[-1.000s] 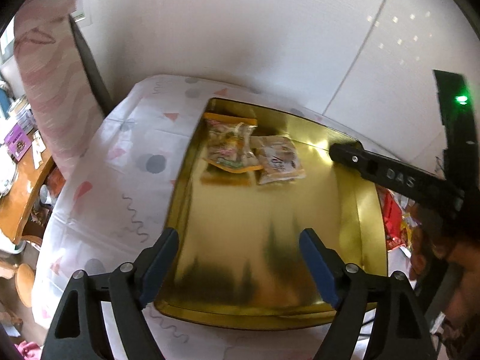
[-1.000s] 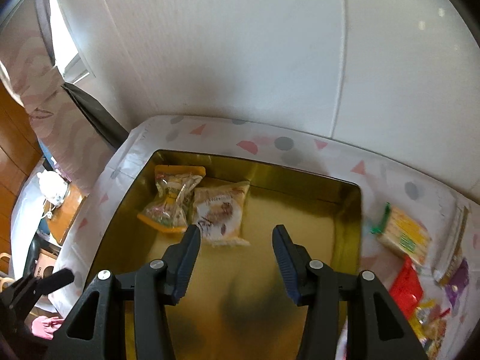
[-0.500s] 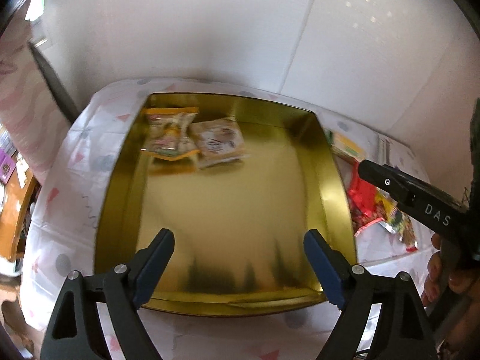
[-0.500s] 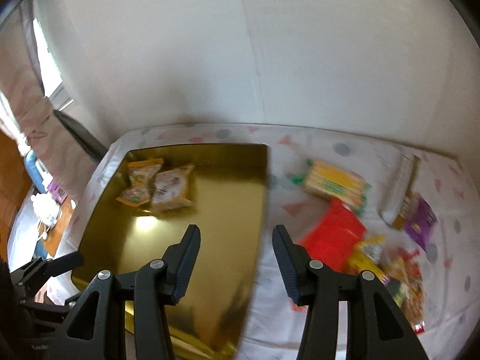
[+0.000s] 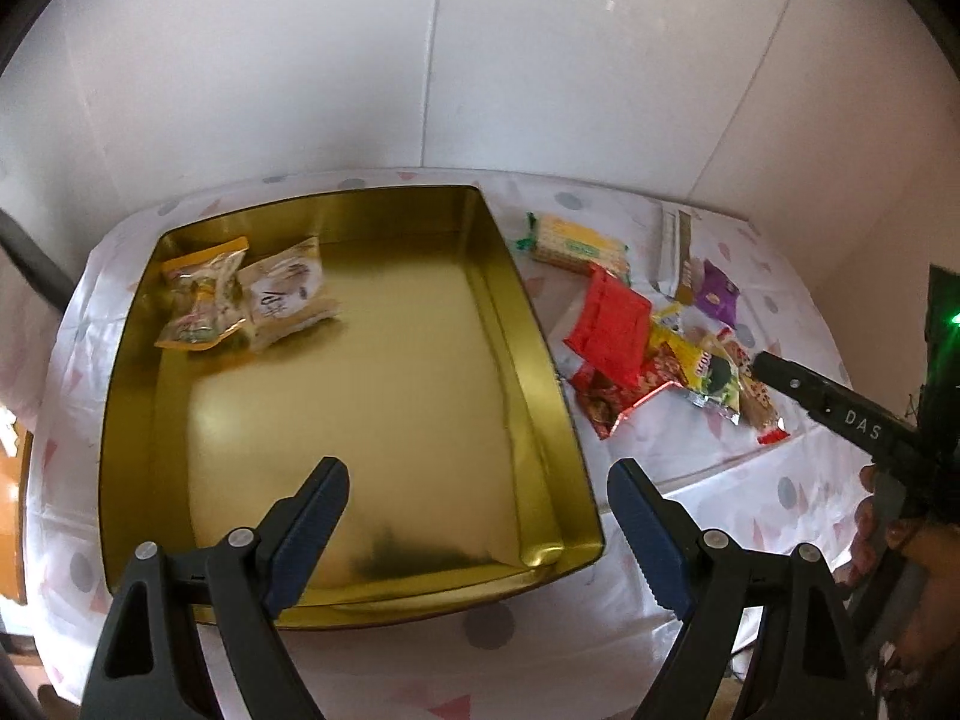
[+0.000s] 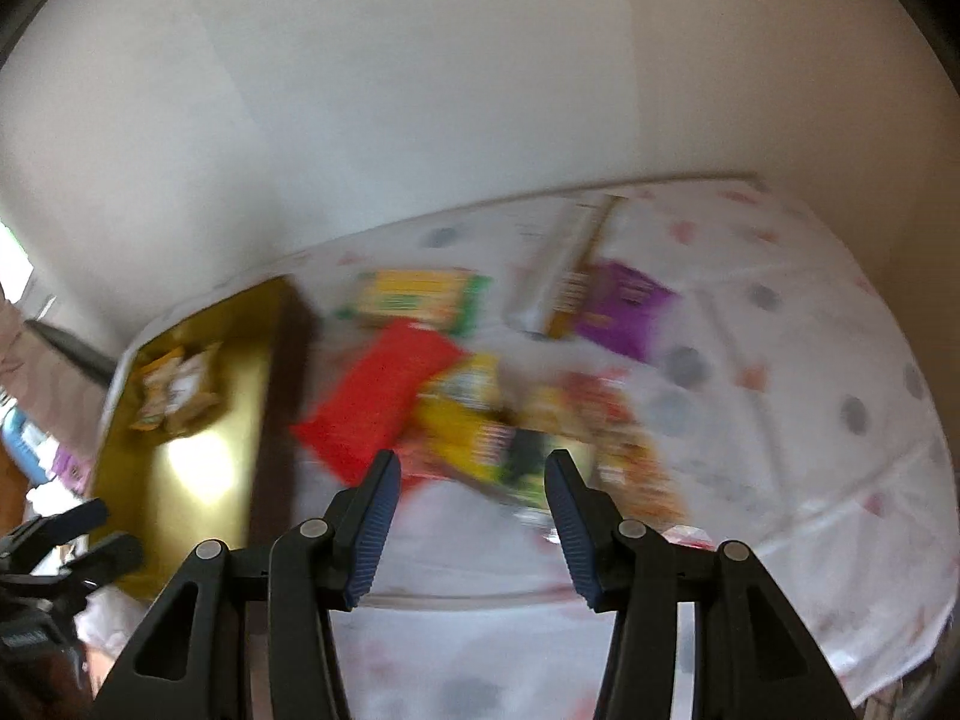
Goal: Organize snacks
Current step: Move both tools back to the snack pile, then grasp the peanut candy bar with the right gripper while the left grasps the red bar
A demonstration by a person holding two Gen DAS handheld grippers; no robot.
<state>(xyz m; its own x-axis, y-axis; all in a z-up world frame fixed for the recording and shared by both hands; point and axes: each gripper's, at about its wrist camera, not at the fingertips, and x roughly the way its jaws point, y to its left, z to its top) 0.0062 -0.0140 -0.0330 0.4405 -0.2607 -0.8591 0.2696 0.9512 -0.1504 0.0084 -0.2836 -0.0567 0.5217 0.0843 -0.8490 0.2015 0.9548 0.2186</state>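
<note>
left claw (image 5: 477, 531) wide, nothing between the pads, its jaws have just been opening; it hangs over the near edge of the gold tin tray (image 5: 540, 372). two snack packets, an orange-edged one (image 5: 201, 294) and a beige one (image 5: 288, 294), lie touching at the tray's 11 o'clock corner, well apart from the claw. loose snack pile on the table (image 5: 690, 468) at 2 o'clock, outside the tray: red packet (image 5: 612, 324), yellow-green cracker pack (image 5: 576, 243), purple packet (image 5: 717, 294), yellow packet (image 5: 705, 369). the tray's right wall stands between left claw and pile. right claw (image 6: 471, 519) part open, empty, above the pile; view blurred. red packet (image 6: 378, 402) at its 11 o'clock, yellow packet (image 6: 468, 426) at 12, purple packet (image 6: 624, 306) at 1. the person's hand (image 5: 900, 546) grips the right tool at far right.
</note>
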